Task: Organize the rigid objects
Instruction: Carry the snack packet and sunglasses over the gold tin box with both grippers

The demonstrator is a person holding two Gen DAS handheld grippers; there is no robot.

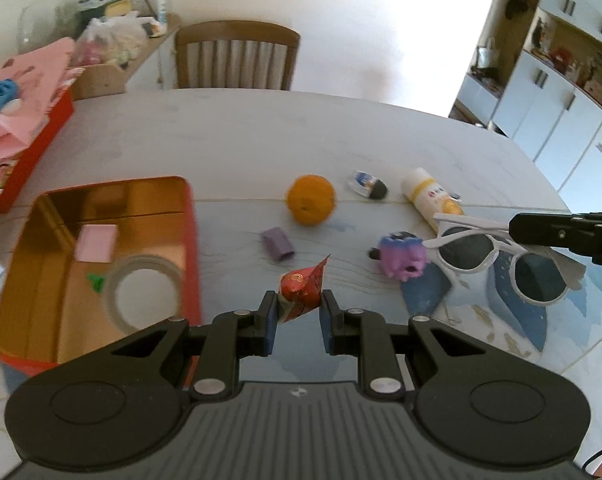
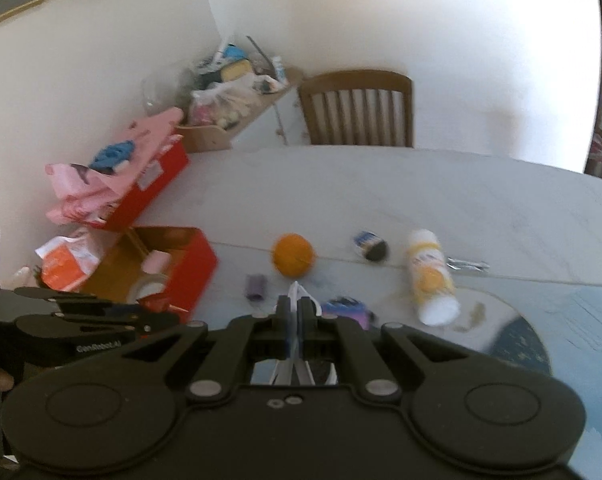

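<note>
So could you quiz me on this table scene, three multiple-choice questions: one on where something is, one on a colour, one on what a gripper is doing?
1. Where is the tape roll?
A. inside the red tin
B. on the chair
C. beside the orange

2. What colour is the sunglasses frame?
A. black
B. white
C. green

3. What is the left gripper doing?
A. hanging open, empty
B. pinching a red wrapped candy
C. holding the orange

Answers: 1 A, it lies on the tin's gold floor. 2 B, white rims around dark lenses. 3 B, the wrapper sits between its fingers.
</note>
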